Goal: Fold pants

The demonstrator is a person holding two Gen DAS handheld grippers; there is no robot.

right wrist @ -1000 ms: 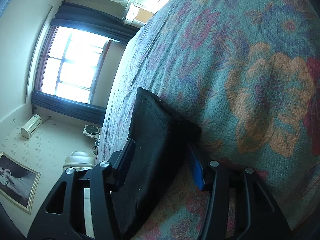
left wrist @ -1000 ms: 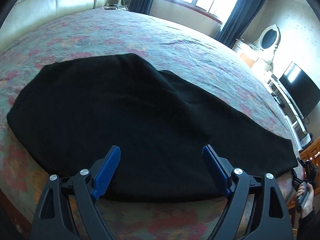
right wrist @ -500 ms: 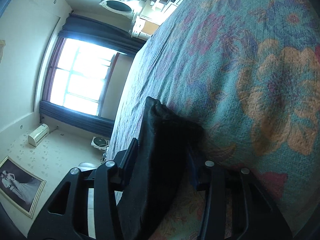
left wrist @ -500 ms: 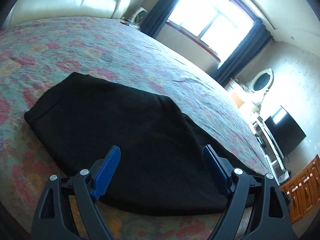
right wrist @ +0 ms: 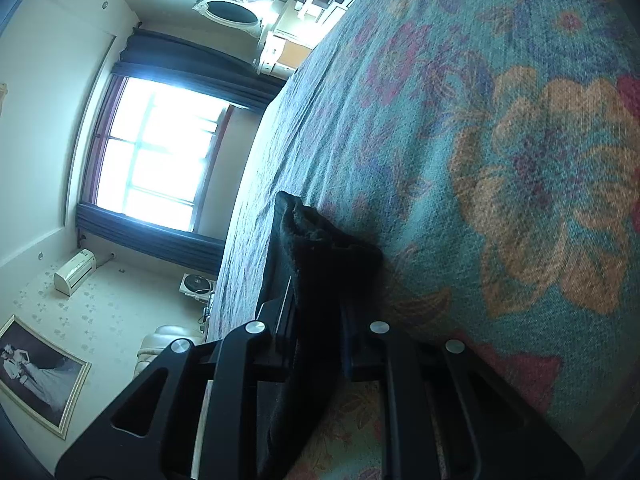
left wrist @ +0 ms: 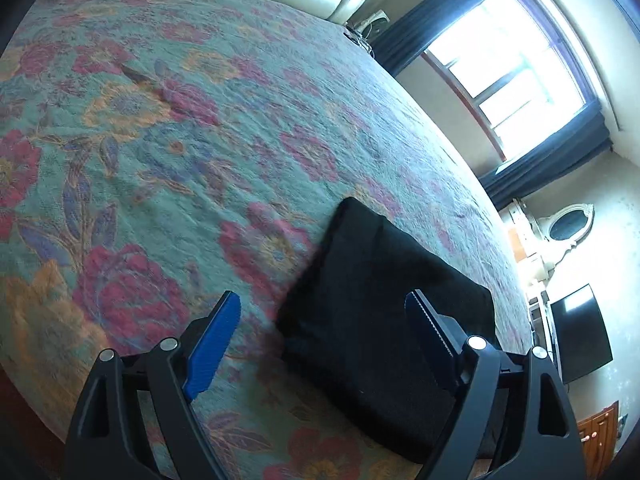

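2 grippers: my right gripper point(right wrist: 316, 320) has just clenched black pants point(right wrist: 320, 256), seemingly one bunched corner; my left gripper point(left wrist: 324, 320) gapes, lower frame.

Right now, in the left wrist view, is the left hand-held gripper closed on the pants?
No: the left hand-held gripper stands wide open above the black pants, its blue pads clear of the fabric.

Right gripper point(right wrist: 316, 320) jaws just closing, now pinching black pants point(right wrist: 320, 248) edge; fabric bunching ahead of fingertips, floral bedspread point(right wrist: 520, 160) lying beyond.
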